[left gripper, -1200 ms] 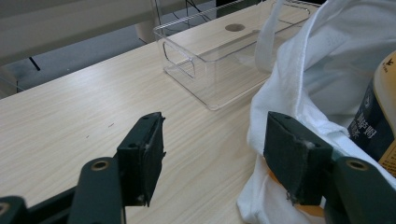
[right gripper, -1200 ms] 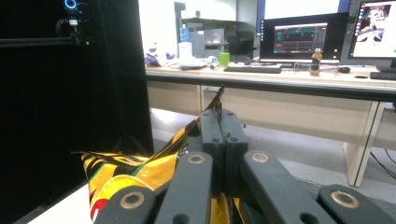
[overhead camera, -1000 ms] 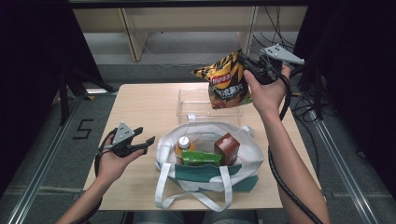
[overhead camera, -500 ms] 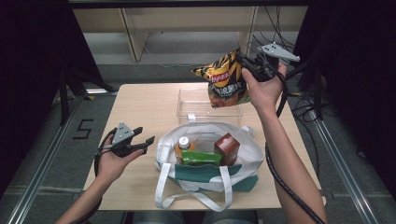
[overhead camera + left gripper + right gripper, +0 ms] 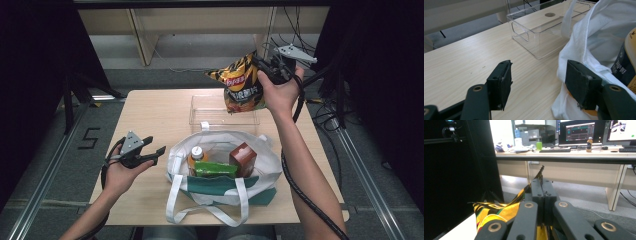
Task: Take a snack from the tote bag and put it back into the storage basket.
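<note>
Two hands | right gripper [image 5: 264, 70] raised beyond the tabletop's [image 5: 150, 115] far edge, jaws clamped on yellow-black crinkly chip bag [image 5: 240, 85], apparently over clear plastic bin [image 5: 220, 112] | left gripper [image 5: 152, 152] resting low beside white cloth tote bag [image 5: 220, 190], jaws apart, empty.

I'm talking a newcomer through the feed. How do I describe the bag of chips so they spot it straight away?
Start at the wooden table and look to its far right corner, above the clear plastic box. There the right tongs pinch the top edge of the chip bag and hold it in the air. It is the one crinkly yellow-and-black packet; the other groceries sit in the white tote bag.
</note>
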Demonstrator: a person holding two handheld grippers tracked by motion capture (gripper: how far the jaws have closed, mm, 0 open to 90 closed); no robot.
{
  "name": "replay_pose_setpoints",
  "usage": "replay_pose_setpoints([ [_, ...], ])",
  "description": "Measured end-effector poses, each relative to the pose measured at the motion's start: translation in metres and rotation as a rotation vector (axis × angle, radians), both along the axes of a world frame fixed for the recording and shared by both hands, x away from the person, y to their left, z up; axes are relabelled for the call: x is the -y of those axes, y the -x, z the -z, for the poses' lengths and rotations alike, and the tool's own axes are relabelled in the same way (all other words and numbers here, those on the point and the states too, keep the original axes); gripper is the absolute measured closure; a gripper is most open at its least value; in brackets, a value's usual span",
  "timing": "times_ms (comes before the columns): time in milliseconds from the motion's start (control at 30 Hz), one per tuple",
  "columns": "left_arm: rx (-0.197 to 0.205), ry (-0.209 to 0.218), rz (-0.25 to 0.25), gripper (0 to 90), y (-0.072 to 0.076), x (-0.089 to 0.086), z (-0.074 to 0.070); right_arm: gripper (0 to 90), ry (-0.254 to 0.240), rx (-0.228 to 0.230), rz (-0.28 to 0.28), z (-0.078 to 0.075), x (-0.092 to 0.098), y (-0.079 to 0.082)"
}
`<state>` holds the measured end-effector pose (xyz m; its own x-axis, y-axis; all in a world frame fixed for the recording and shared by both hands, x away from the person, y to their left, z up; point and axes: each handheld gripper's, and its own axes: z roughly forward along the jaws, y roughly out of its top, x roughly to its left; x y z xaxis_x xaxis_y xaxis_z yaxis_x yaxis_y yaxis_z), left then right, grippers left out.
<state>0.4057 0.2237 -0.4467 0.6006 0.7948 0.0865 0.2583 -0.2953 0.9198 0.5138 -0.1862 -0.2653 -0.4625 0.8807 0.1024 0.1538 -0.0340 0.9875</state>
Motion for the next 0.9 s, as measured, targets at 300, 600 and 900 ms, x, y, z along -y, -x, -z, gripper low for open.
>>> replay_pose_setpoints([
  [300,-0.003,-0.004,-0.002,37.6,0.001,0.0,0.0,90.0,-0.015,-0.025,0.009,0.003,-0.003,-0.008],
  [600,0.002,-0.007,0.004,37.7,0.001,0.0,0.0,90.0,-0.019,-0.031,0.027,0.005,-0.006,-0.016],
  [900,0.001,-0.001,0.002,37.6,0.0,0.0,0.0,90.0,-0.016,-0.047,0.022,0.006,-0.012,-0.023],
])
